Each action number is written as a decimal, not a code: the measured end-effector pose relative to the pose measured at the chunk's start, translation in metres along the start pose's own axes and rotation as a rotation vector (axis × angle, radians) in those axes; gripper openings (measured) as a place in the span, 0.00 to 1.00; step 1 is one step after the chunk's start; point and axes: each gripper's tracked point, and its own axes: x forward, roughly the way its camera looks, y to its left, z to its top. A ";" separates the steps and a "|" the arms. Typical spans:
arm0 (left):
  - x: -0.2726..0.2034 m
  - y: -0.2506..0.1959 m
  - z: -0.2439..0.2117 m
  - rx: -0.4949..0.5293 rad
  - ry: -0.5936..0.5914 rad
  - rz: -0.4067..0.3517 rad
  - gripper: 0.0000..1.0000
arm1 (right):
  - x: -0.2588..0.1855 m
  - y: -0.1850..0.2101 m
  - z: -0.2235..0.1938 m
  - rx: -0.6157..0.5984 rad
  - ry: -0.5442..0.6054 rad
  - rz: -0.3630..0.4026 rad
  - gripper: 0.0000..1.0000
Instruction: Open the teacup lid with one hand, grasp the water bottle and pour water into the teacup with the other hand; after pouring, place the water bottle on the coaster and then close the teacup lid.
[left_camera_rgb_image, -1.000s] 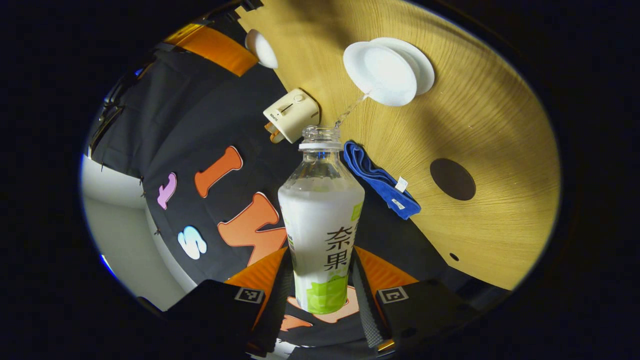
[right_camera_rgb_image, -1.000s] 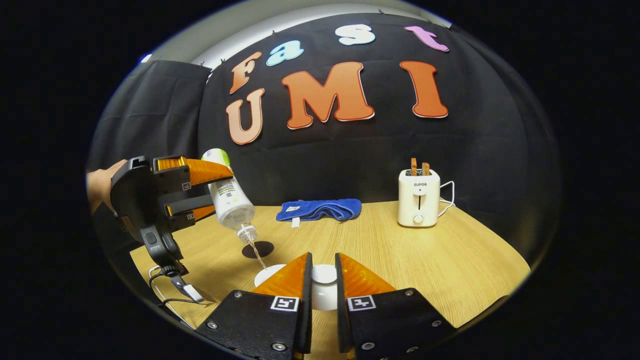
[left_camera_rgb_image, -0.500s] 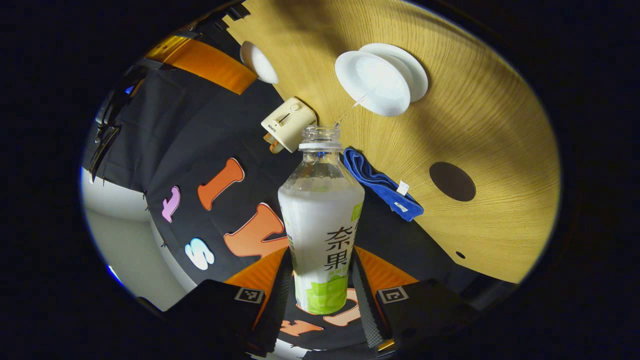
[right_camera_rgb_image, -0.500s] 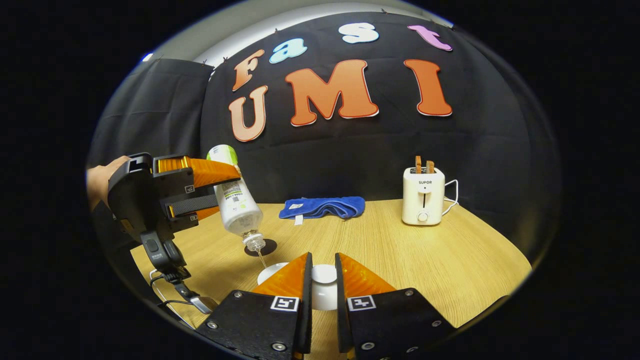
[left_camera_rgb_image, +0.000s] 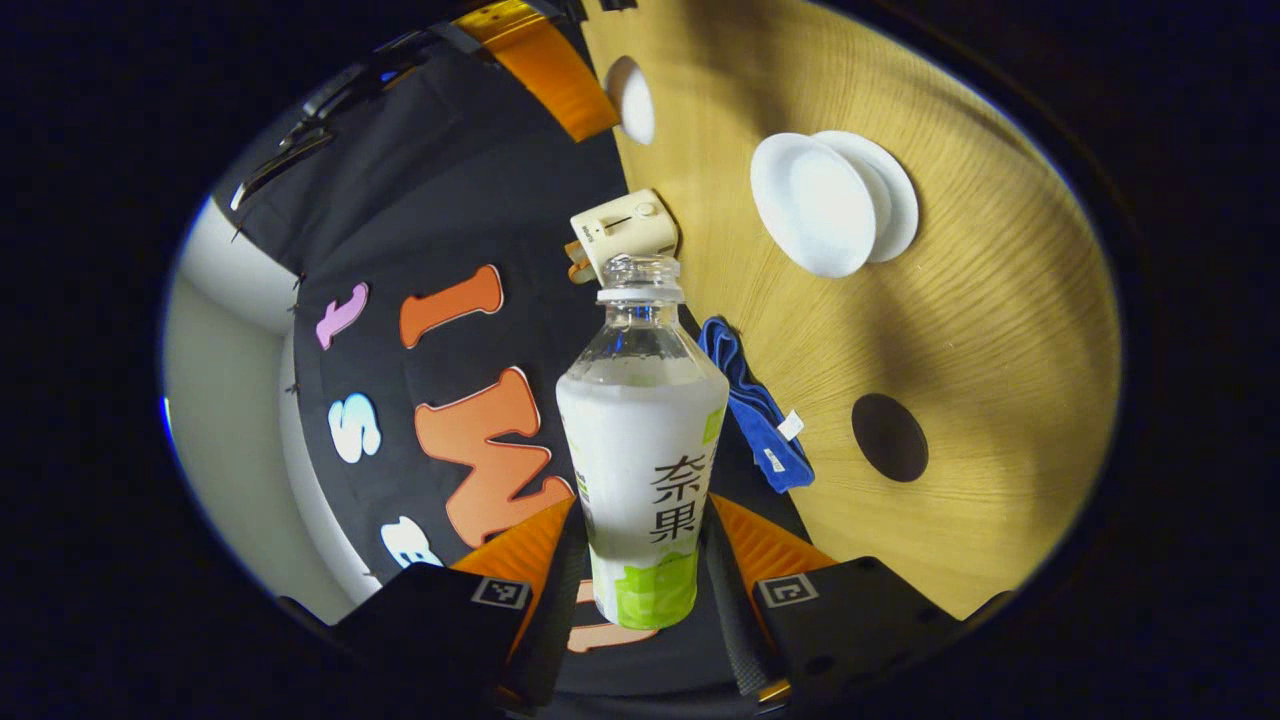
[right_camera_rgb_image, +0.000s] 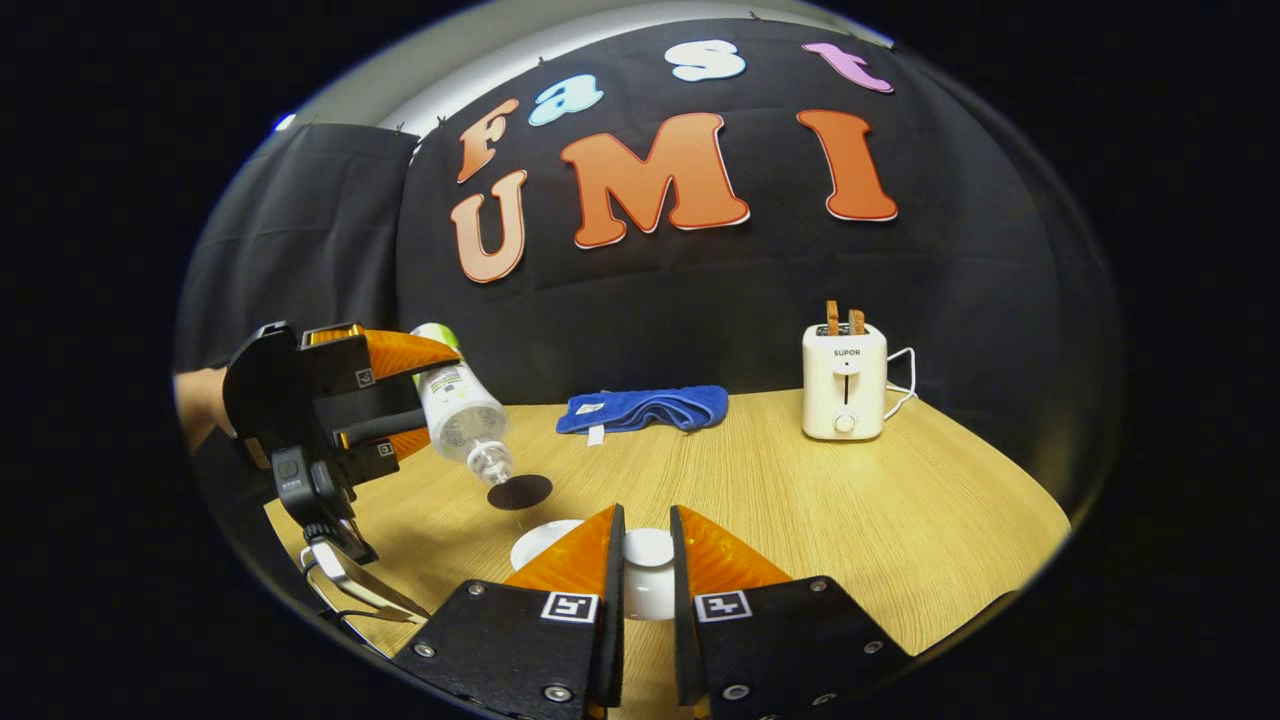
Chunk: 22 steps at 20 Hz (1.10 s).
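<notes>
Wood-grain tabletop ran across the booth in front of the black cloth wall, and the task's things sat toward its near left. At the centre of the left gripper view, the water bottle was clamped low on its body between the two fingers of the left gripper, its cap off and its open mouth aimed toward the table. In the right gripper view the same bottle hung tilted with its neck down, at about nine o'clock from the frame's centre. No stream showed at its mouth, so the pour looked finished and the bottle was likely on its way back to upright.

From the bottle's mouth in the left gripper view, the open teacup stood on its saucer at about two o'clock, well apart. The dark round coaster lay at about four o'clock from the mouth, bare.

The right gripper was closed on the white teacup lid, both fingers pressing its sides and holding it clear of the cup.

Farther out, a blue cloth lay at the table's far edge and a toaster stood at about two o'clock from the centre of the right gripper view.

The next move would call for righting the bottle fully, carrying it over the coaster and setting its base flat there before letting go. Only then should the lid go back on the cup.
</notes>
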 end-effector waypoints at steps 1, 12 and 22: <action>-0.001 -0.007 -0.004 -0.078 0.008 -0.004 0.65 | 0.000 -0.003 0.000 -0.001 -0.003 -0.010 0.21; 0.002 -0.016 -0.033 -0.810 0.113 0.111 0.67 | -0.002 -0.007 0.001 0.005 0.000 -0.026 0.21; 0.021 0.013 -0.051 -1.497 0.151 0.284 0.67 | 0.000 0.008 0.002 -0.045 0.002 -0.008 0.21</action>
